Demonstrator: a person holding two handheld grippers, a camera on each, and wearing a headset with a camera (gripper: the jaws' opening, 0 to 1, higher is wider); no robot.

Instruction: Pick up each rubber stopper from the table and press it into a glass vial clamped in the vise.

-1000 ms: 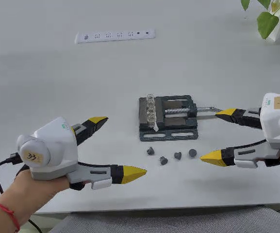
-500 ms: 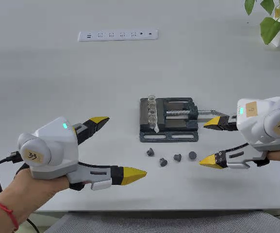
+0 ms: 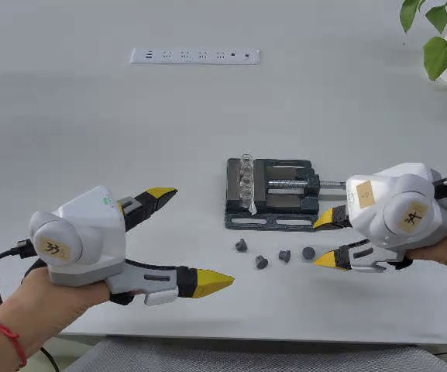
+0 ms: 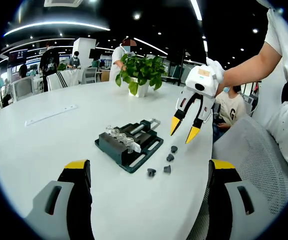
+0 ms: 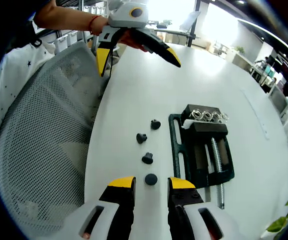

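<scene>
Head view: a pale, matte tabletop [image 3: 91, 139] runs from the near edge to a white power strip [image 3: 194, 56] lying flat at the far side. Green leaves of a plant [image 3: 438, 46] hang in at the far right corner. A grey mesh chair [image 3: 246, 358] shows below the near edge. The dark vise [image 3: 285, 203] sits on the tabletop right of centre, with a row of glass vials [image 3: 247, 174] upright at its left end. Four rubber stoppers [image 3: 284, 255] lie loose in a row just in front of it. The left gripper [image 3: 198, 235] is held low at the near left, fingers spread wide and empty. The right gripper [image 3: 321, 242] has its fingers drawn partly together around nothing, the yellow tips just beside the rightmost stopper.

Left gripper view: the tabletop is a big white round, set in an open hall under a dark ceiling [image 4: 148, 30] crossed by light strips [image 4: 54, 27]. The plant stands in a white pot on the far side, and people [image 4: 51, 60] sit and stand behind it. The vise and stoppers lie between this gripper's wide fingers. The right gripper hangs just above the stoppers.

Right gripper view: the tabletop shines under glare from bright windows [image 5: 218, 22] at the far end. The mesh chair back takes up the left. The nearest stopper lies just ahead of the narrow gap between the fingers, not gripped. The other three trail off beyond it beside the vise. The left gripper is at the top, in a hand with a red cord [image 5: 93, 22] at the wrist.
</scene>
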